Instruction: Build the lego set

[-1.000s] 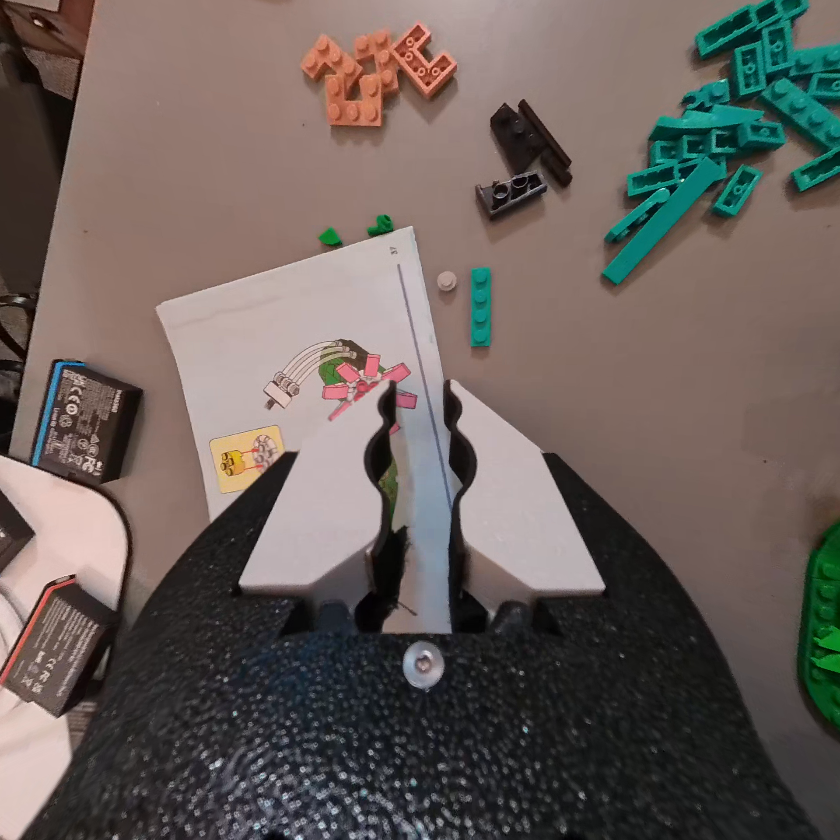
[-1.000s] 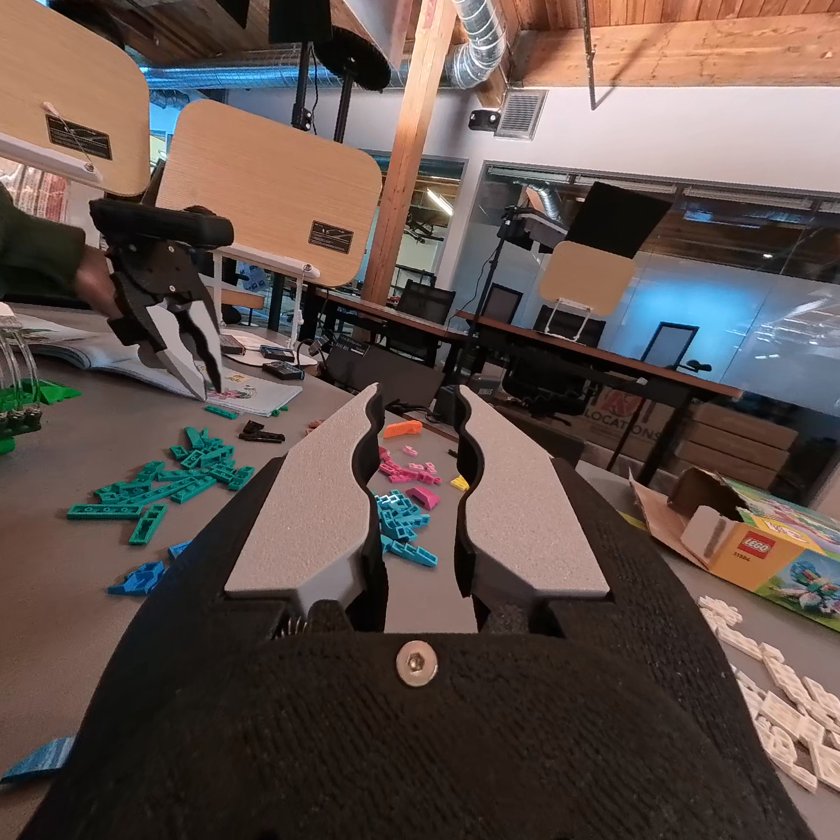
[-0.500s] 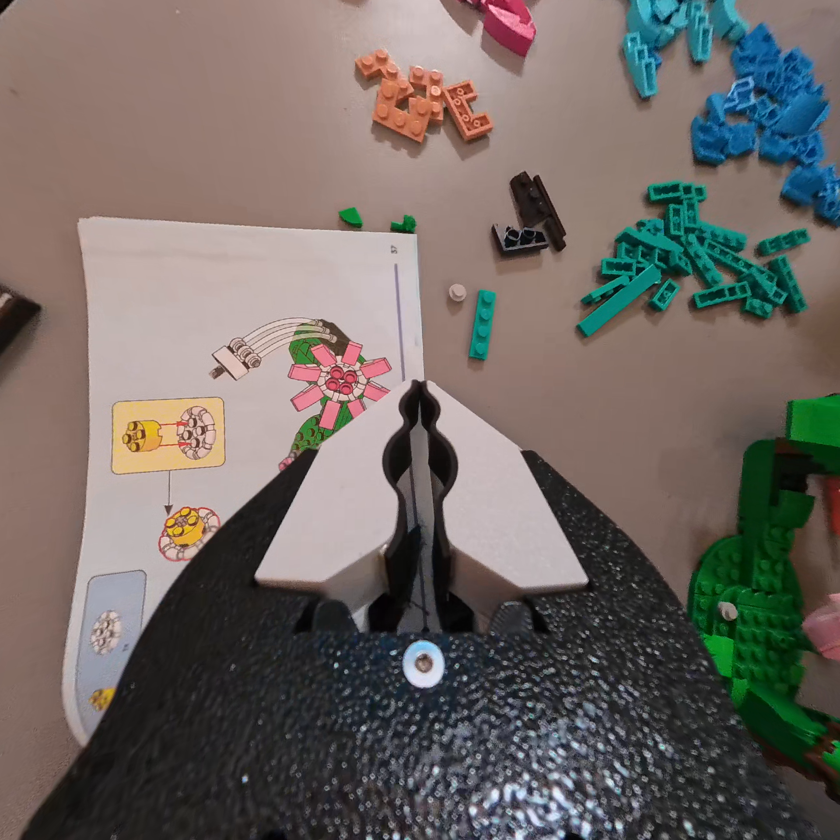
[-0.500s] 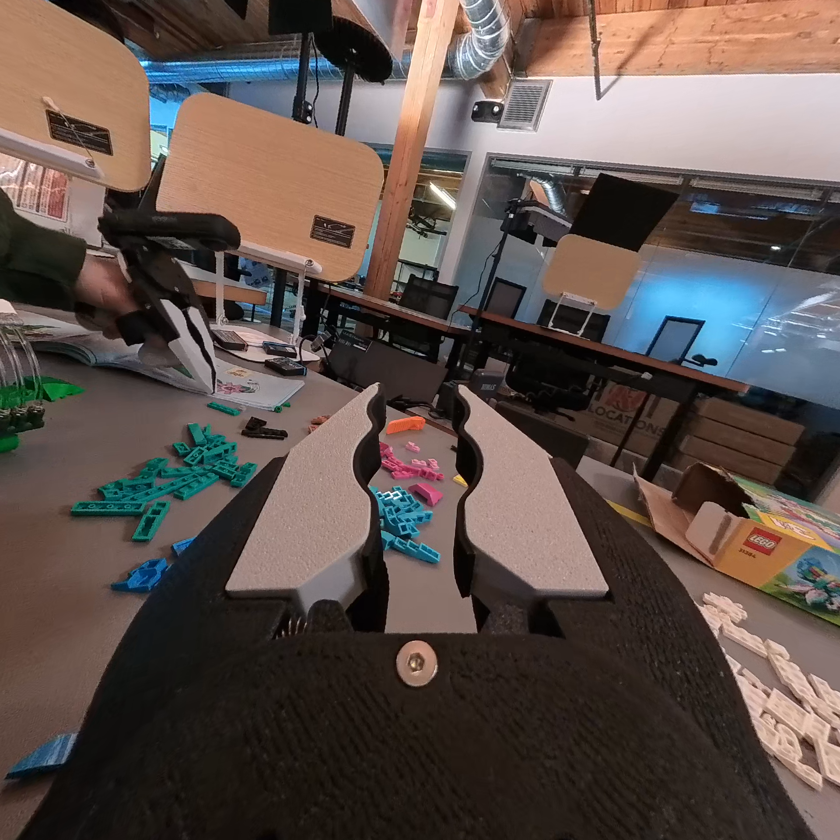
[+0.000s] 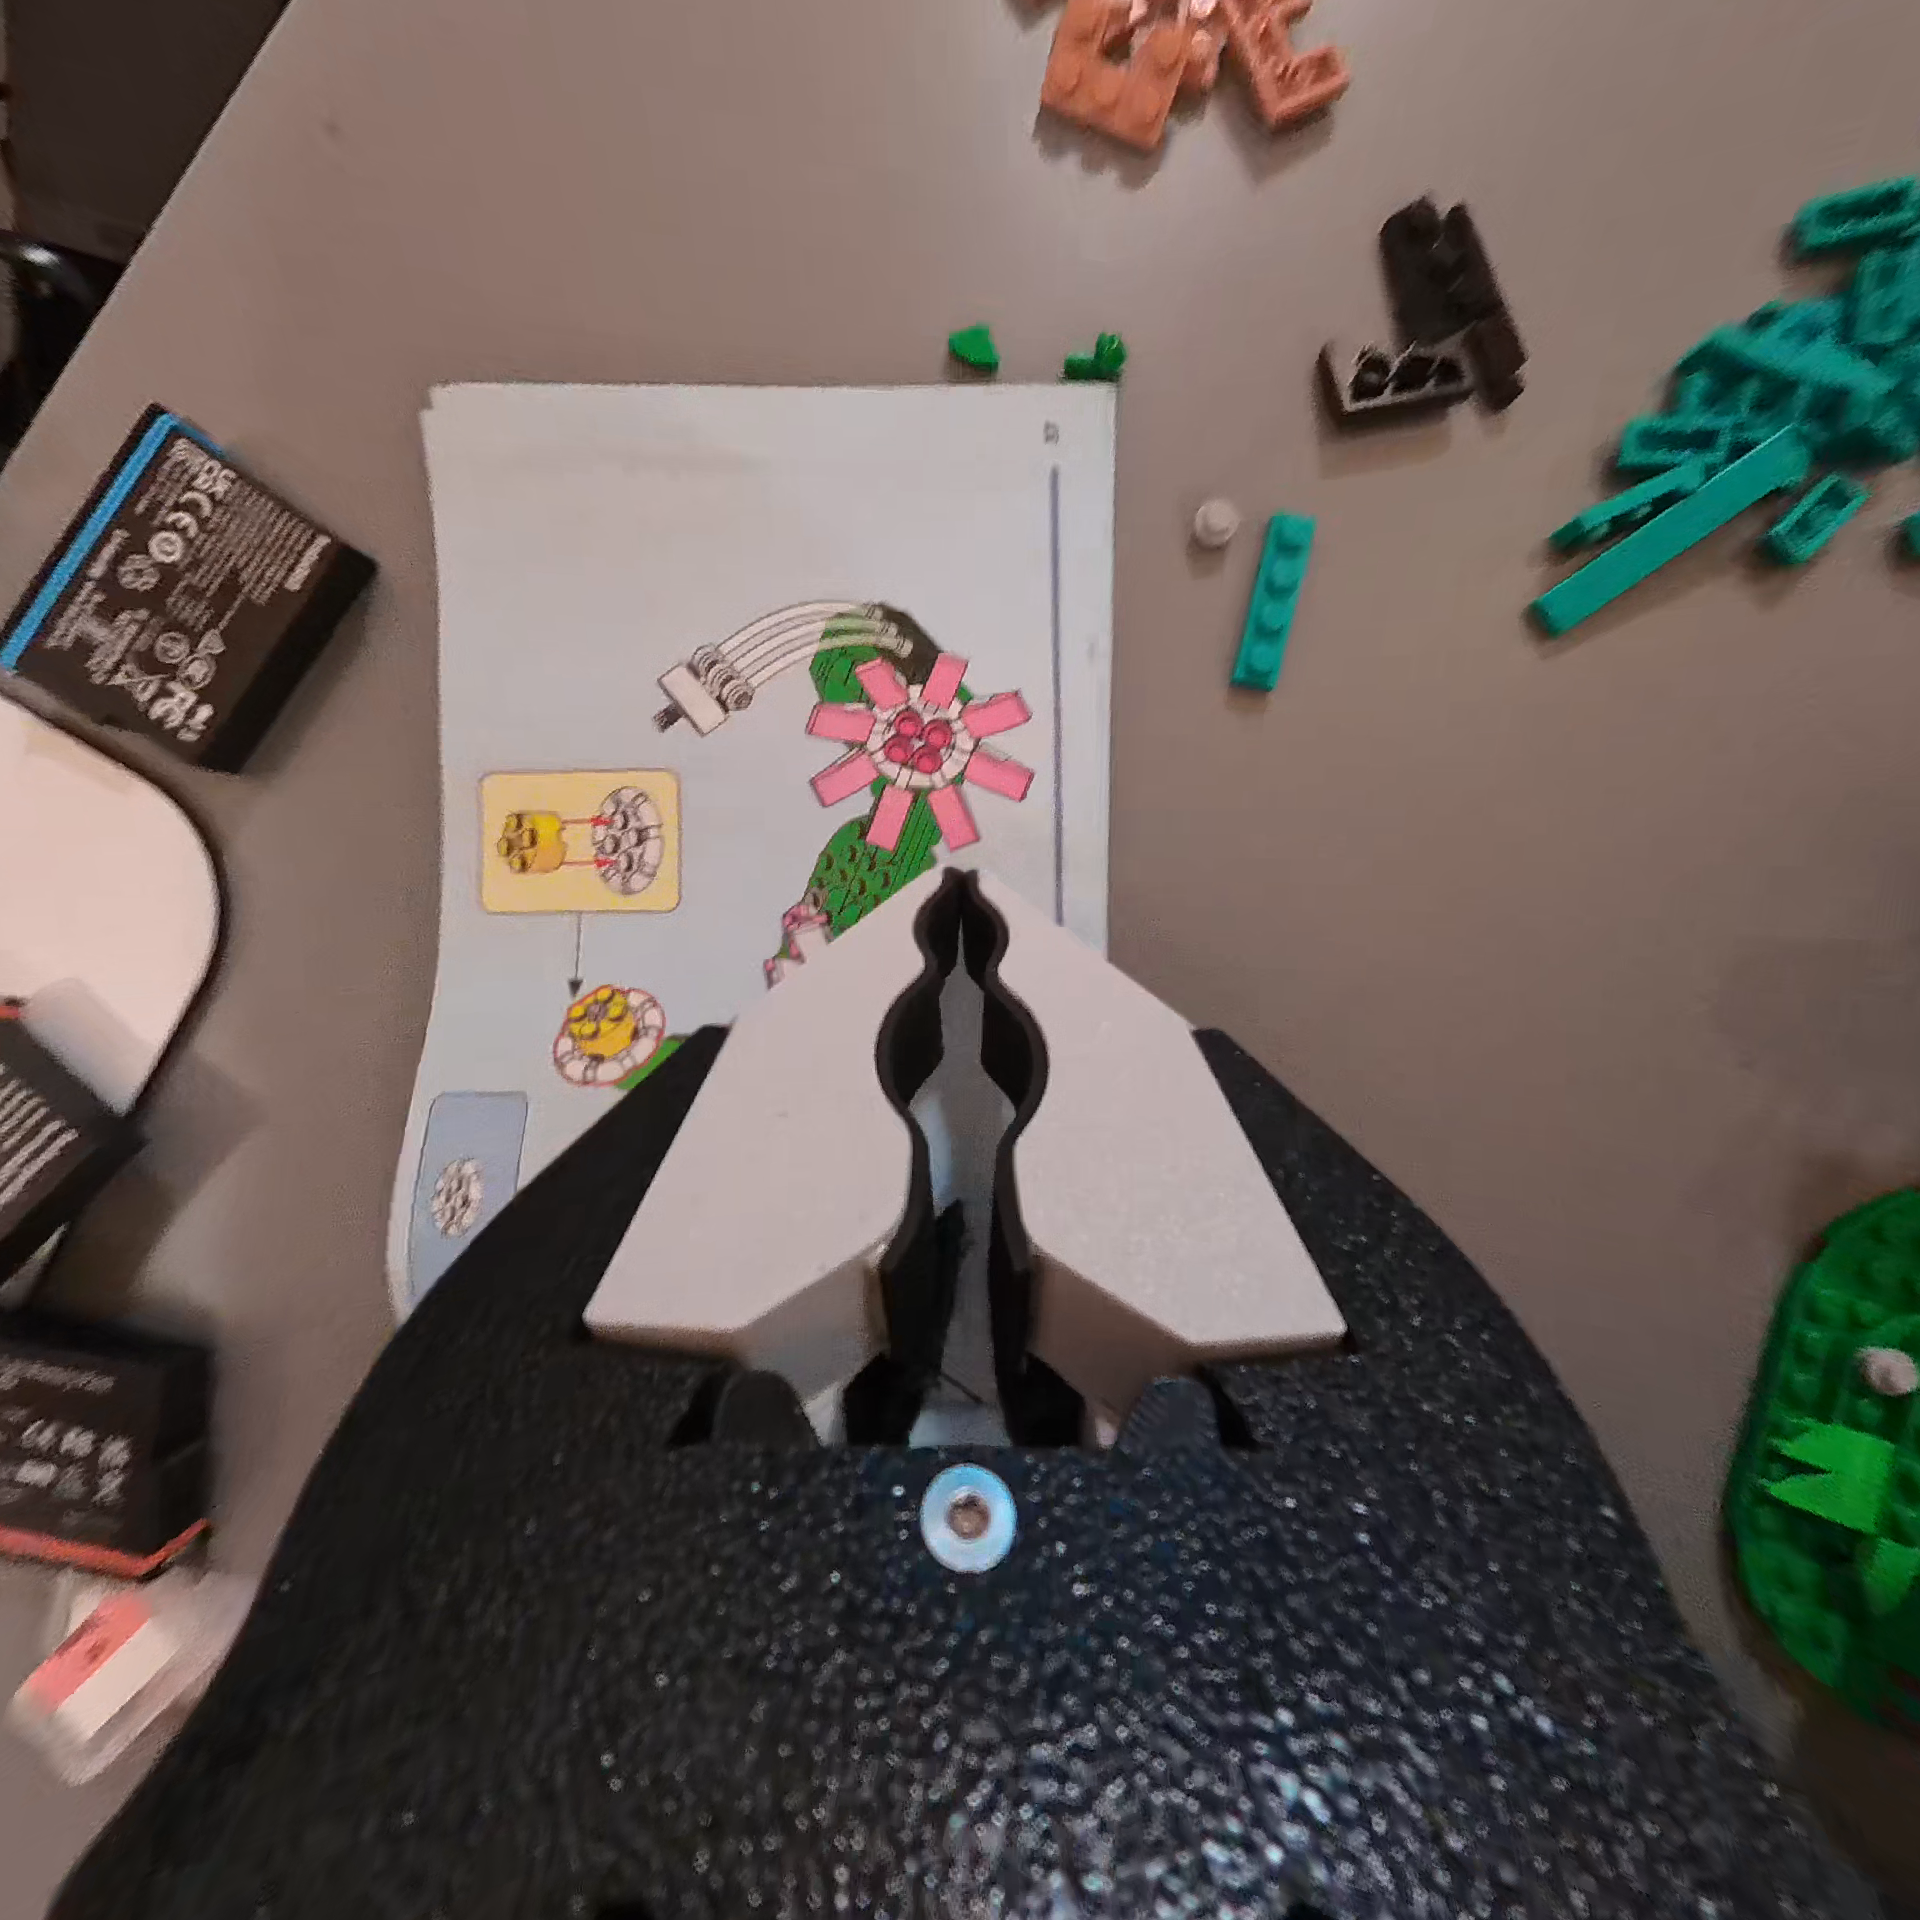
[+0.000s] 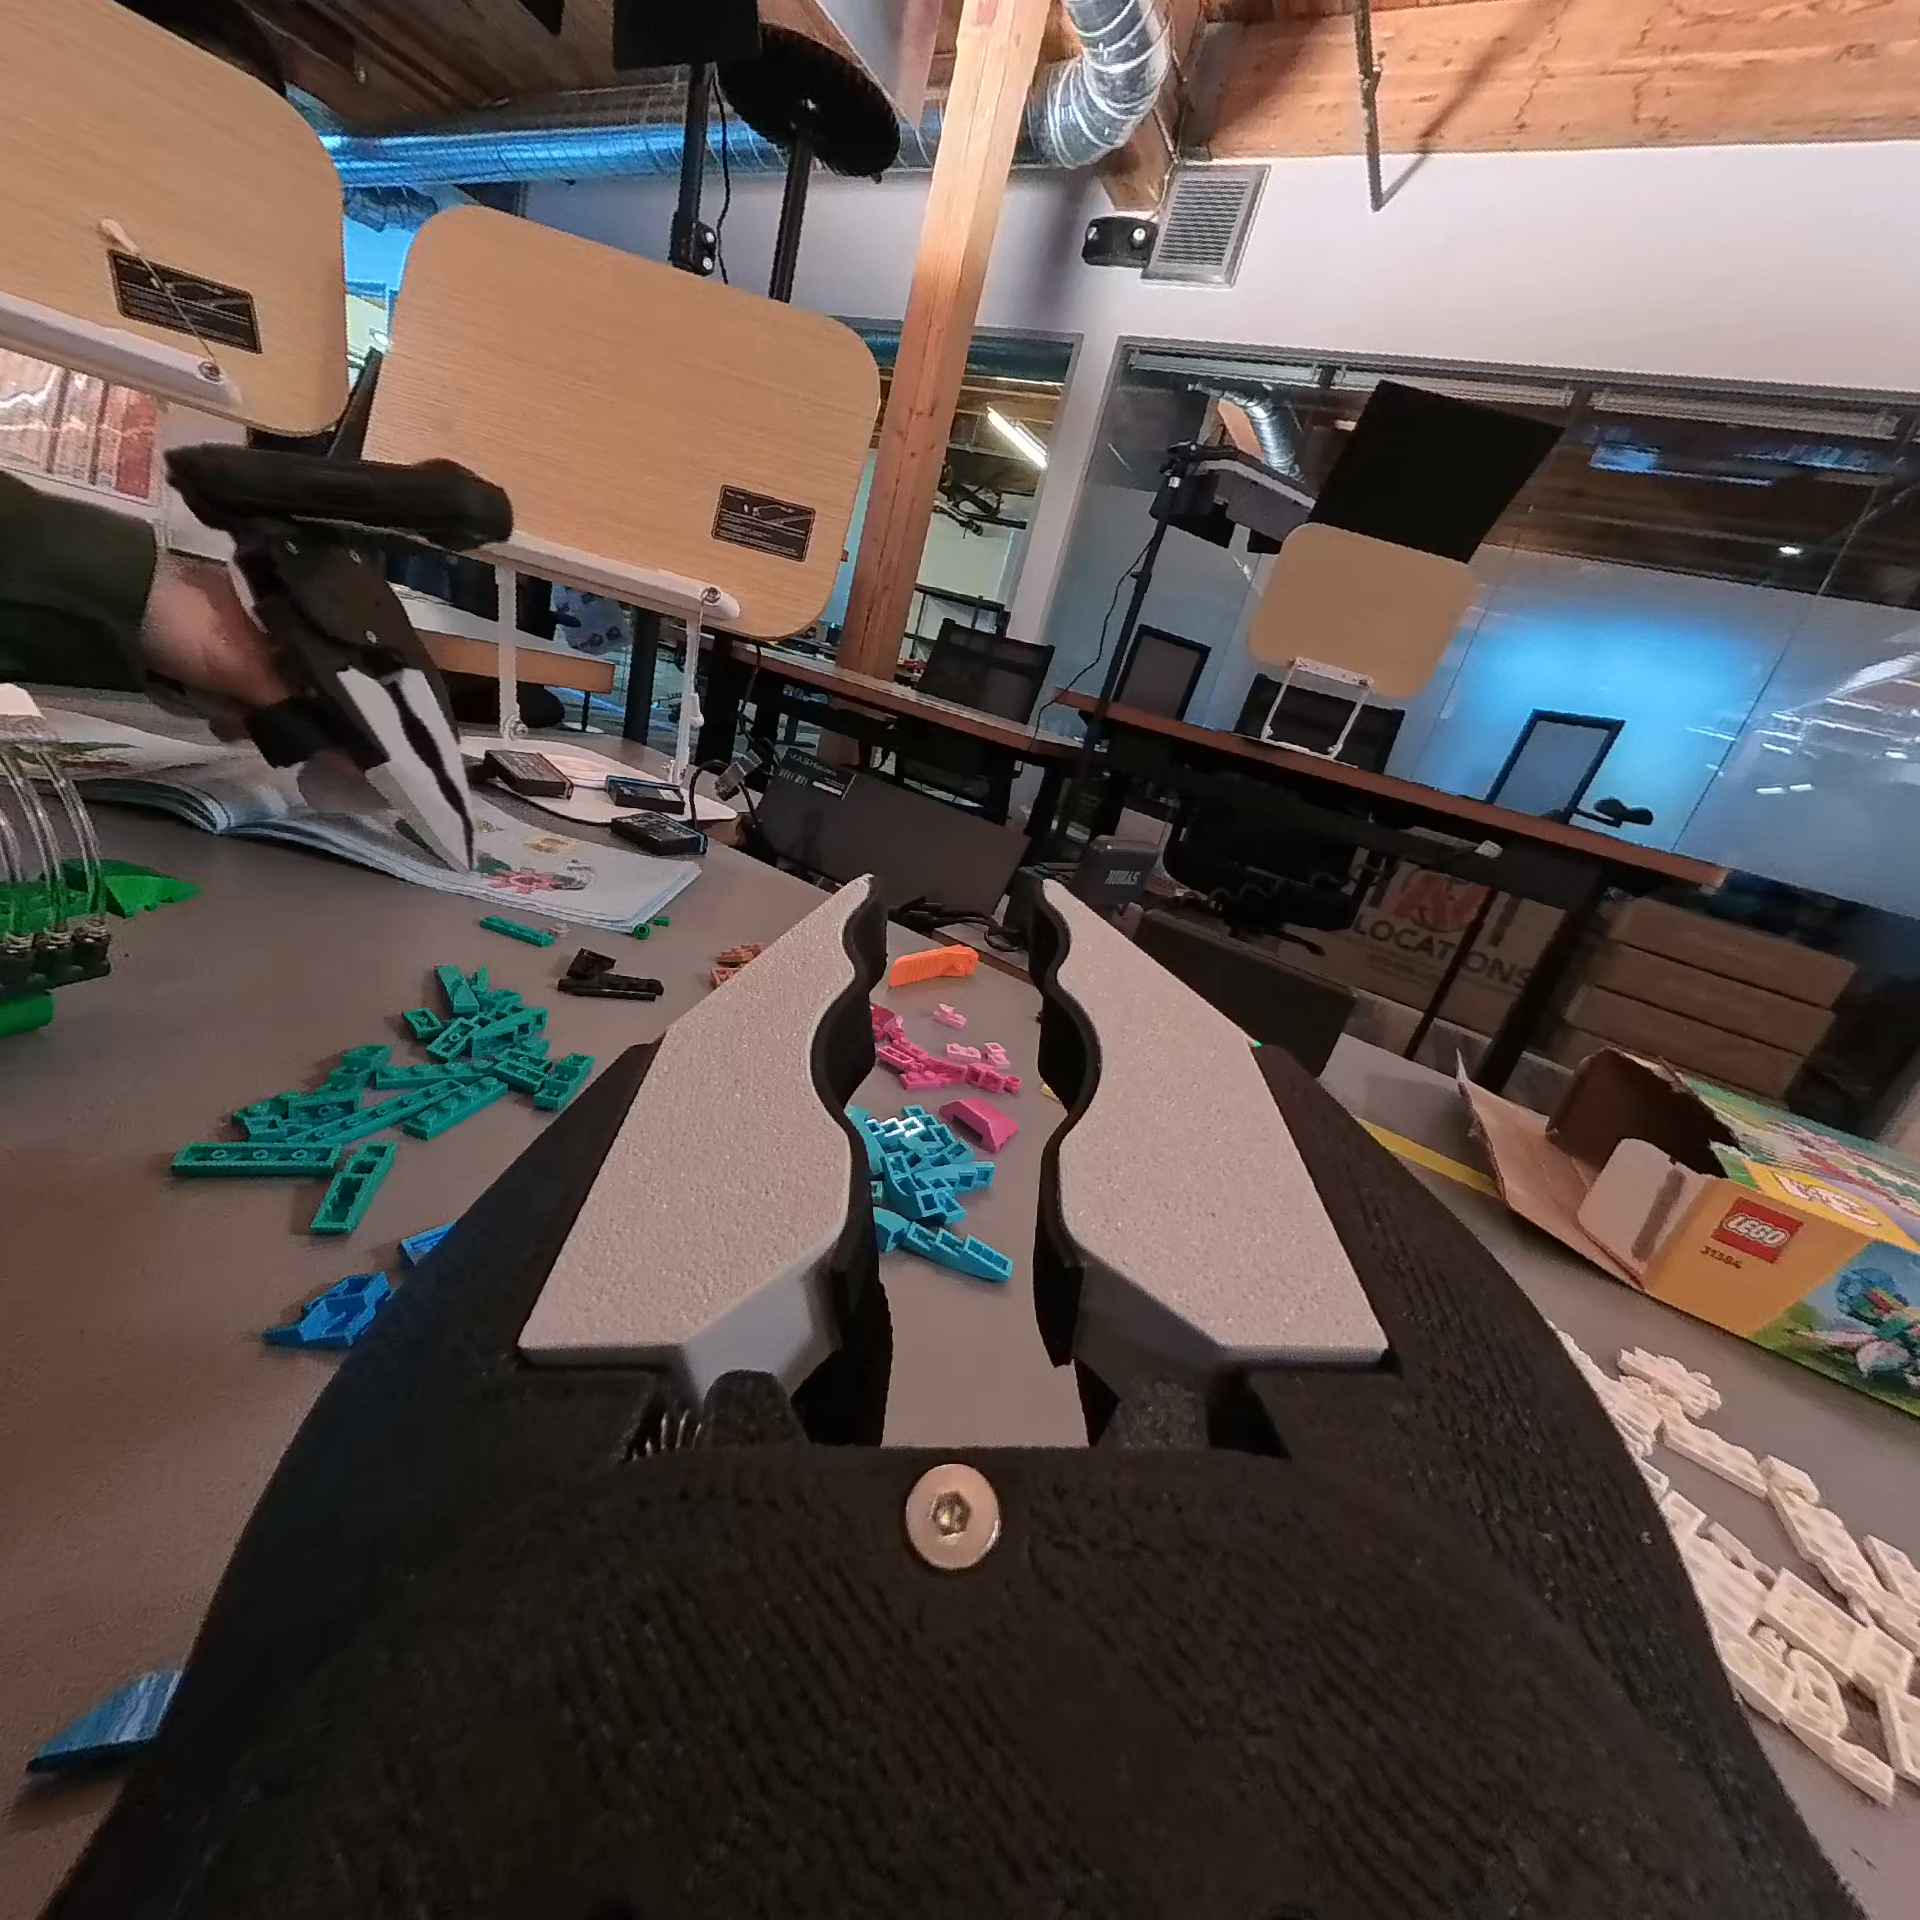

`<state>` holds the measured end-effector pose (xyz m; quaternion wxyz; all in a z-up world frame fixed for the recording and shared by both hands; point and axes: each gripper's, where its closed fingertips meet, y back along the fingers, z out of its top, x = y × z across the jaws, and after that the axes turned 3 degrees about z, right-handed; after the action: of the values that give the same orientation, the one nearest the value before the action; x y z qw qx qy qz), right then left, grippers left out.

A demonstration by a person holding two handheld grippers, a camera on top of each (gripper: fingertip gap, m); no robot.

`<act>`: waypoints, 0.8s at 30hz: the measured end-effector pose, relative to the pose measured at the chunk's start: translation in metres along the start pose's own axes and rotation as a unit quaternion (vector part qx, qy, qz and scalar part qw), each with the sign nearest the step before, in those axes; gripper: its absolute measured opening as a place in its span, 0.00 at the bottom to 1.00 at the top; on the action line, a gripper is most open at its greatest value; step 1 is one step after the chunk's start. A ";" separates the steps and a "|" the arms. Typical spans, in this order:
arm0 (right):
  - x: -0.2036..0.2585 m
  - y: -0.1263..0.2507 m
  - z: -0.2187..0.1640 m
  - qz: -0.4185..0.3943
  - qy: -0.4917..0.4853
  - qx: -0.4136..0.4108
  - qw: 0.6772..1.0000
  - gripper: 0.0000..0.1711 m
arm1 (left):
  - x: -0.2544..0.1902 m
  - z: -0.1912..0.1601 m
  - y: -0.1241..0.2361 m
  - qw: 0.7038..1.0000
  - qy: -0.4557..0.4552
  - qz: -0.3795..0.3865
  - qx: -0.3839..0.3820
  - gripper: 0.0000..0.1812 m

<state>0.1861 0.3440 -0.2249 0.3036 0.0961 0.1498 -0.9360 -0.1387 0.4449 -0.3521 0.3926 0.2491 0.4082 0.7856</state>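
On a grey tabletop, the left tool points down over the open instruction booklet, its tips pressed together; whether they pinch the page cannot be told. Seen by the left wrist view, the page's long axis runs away from the camera, with a pink flower diagram just beyond the tips. Right of the booklet lies a teal plate, long axis nearly parallel to the page edge, beside a small white stud. Farther off sit black pieces, salmon pieces and a teal pile. A green build fills the right edge. Black batteries lie left of the booklet.

From the right wrist view, the right tool hovers low with its fingers apart and nothing between them, aimed across the tabletop toward blue pieces and pink pieces. White pieces and an open box lie to its right. Beyond are wooden-backed chairs, a timber post, desks and glass walls.
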 end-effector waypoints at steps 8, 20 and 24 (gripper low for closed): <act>0.001 0.000 -0.001 0.002 0.001 0.003 1.000 0.15 | -0.005 0.028 0.003 0.996 -0.030 0.052 -0.064 0.10; 0.001 -0.001 -0.001 0.004 -0.001 0.004 1.000 0.14 | -0.021 0.040 -0.023 0.996 0.008 -0.032 -0.078 0.14; 0.001 -0.001 -0.002 0.005 -0.003 0.006 1.000 0.14 | -0.016 0.039 -0.023 0.997 0.005 -0.022 -0.080 0.05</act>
<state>0.1850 0.3446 -0.2268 0.3079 0.0963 0.1431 -0.9356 -0.0916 0.4573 -0.3513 0.4266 0.2035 0.3515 0.8081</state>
